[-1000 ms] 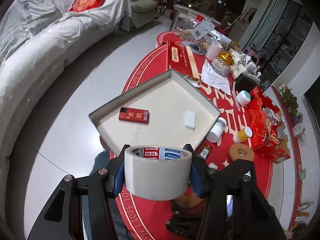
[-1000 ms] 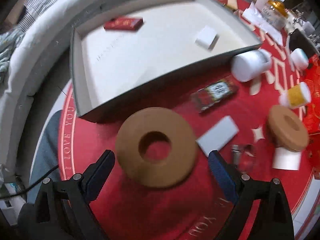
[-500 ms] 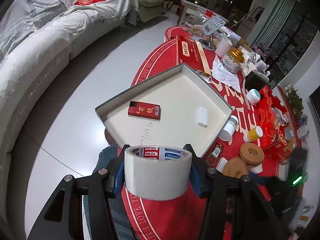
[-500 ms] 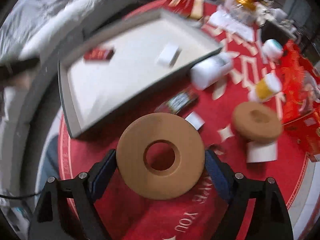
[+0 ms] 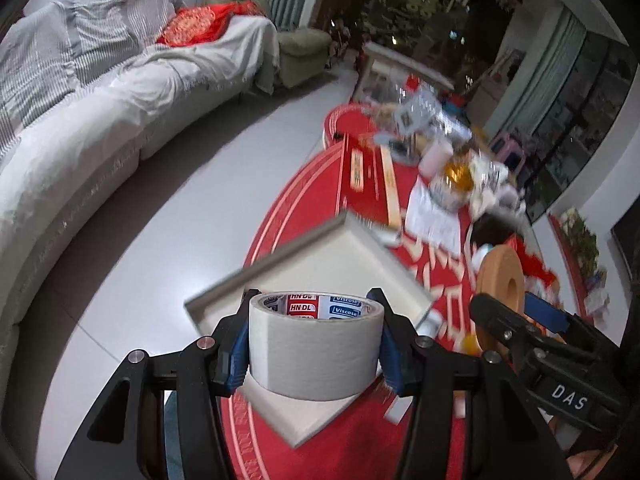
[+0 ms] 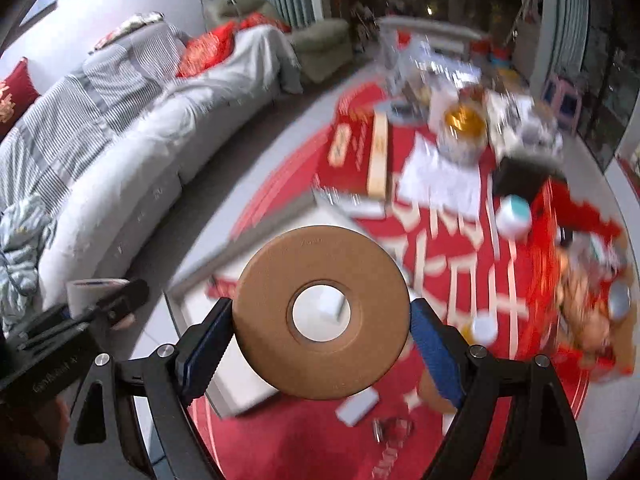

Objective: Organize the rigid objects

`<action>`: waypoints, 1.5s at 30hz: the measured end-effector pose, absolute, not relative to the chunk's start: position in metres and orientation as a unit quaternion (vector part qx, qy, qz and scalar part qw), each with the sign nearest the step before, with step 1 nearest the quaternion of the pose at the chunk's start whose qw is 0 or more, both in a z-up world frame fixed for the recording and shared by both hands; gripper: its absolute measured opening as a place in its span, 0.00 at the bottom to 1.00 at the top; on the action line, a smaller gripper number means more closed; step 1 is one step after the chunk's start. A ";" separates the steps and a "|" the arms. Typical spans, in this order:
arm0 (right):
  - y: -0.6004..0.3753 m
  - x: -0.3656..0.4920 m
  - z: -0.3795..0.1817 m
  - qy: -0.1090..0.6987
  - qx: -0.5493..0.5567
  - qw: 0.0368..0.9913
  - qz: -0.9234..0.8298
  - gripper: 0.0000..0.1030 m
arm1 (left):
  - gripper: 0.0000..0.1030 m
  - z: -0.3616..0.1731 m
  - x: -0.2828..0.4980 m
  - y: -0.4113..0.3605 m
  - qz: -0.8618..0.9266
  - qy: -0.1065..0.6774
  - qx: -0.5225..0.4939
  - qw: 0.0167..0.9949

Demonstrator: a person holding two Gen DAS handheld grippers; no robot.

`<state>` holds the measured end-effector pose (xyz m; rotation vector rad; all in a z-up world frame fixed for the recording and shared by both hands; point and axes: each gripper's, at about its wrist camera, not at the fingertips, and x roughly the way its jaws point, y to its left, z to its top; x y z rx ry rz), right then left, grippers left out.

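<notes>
My left gripper (image 5: 316, 344) is shut on a grey-white roll of masking tape (image 5: 316, 354) and holds it above the near corner of the shallow grey tray (image 5: 288, 252). My right gripper (image 6: 322, 332) is shut on a brown roll of tape (image 6: 276, 320), held up over the tray (image 6: 240, 384); a red pack (image 6: 222, 290) and a white block (image 6: 332, 304) show behind it in the tray. In the left wrist view the brown roll (image 5: 502, 280) and right gripper (image 5: 520, 316) appear at the right. The left gripper (image 6: 116, 304) shows at the left of the right wrist view.
The red tablecloth (image 5: 304, 184) carries a red box (image 5: 364, 176), paper sheets (image 5: 434, 216), a gold-lidded jar (image 6: 464, 128), a white bottle (image 6: 514, 220) and red packaging (image 6: 580, 260). A small white block (image 6: 358, 406) lies near the table front. A grey sofa (image 5: 100, 120) curves at the left.
Both grippers have lifted and tilted up with their rolls, so the views look farther across the table. The right gripper has come in beside the left one.
</notes>
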<state>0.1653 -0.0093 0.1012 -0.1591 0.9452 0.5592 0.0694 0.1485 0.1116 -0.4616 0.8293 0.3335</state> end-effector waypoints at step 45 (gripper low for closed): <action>0.034 0.282 -0.049 0.588 -0.044 0.774 0.233 0.85 | 0.76 -0.053 0.190 0.168 0.228 0.523 -0.164 0.804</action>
